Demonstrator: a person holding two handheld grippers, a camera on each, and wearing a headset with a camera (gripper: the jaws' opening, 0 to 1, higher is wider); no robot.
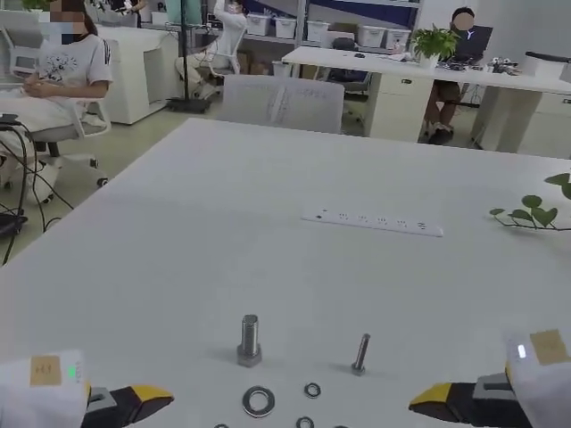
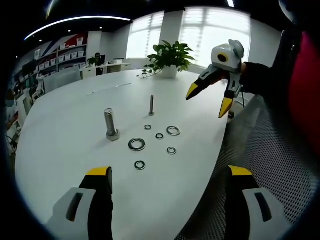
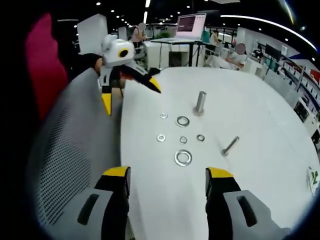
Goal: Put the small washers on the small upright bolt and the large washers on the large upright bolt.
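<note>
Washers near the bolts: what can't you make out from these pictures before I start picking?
- Head view: the bottom edge cuts off the nearest washers, so no full count there.
- Head view: the left gripper and right gripper are cut by the same edge; jaw gap unreadable there.
- Right gripper view: fisheye slants the small bolt; true tilt unclear there.
- Left gripper view: the small washers are too tiny to compare holes.

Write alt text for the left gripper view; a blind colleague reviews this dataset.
Two bolts stand upright on a white table, the large bolt left of the small bolt, with six loose washers lying flat in front of them. The open left gripper frames the scene from below, and the open right gripper hovers at upper right.
</note>
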